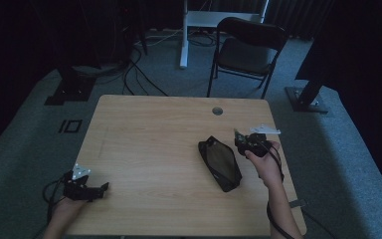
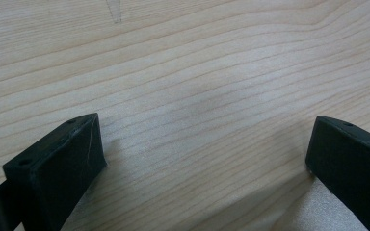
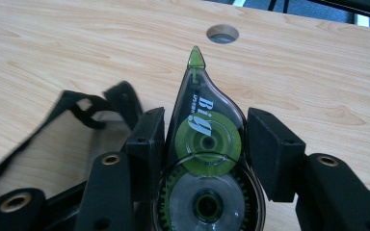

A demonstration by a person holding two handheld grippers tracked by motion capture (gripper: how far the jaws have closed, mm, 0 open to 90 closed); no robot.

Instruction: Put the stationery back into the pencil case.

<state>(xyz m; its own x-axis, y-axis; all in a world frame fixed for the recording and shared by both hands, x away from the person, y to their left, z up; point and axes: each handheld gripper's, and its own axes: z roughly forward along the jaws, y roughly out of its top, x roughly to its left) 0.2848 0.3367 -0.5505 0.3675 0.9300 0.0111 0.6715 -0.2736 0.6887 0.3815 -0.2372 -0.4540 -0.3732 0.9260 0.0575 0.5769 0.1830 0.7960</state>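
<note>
Right gripper view: the right gripper (image 3: 204, 139) is clamping a correction tape dispenser (image 3: 204, 159) between its jaws.
Its clear smoky shell is showing green reels inside; the long axis is running away along the jaws, the green tip pointing toward the table hole (image 3: 222, 33), above the table (image 3: 318, 72) beside the black pouch (image 1: 220, 163). Left gripper (image 2: 204, 159) is resting with jaws wide apart.

A rectangular table of light wood with rounded corners (image 1: 144, 144) stands on a grey-green carpet floor (image 1: 353, 149). Near its far edge there is a round cable hole with a grey ring (image 1: 217, 110). Behind the table a black folding chair with a padded seat (image 1: 246, 50) stands beside the white metal leg of a desk (image 1: 184, 35). Black cables (image 1: 134, 74) lie on the floor at the left. The room is dim, and the back is almost dark.
</note>
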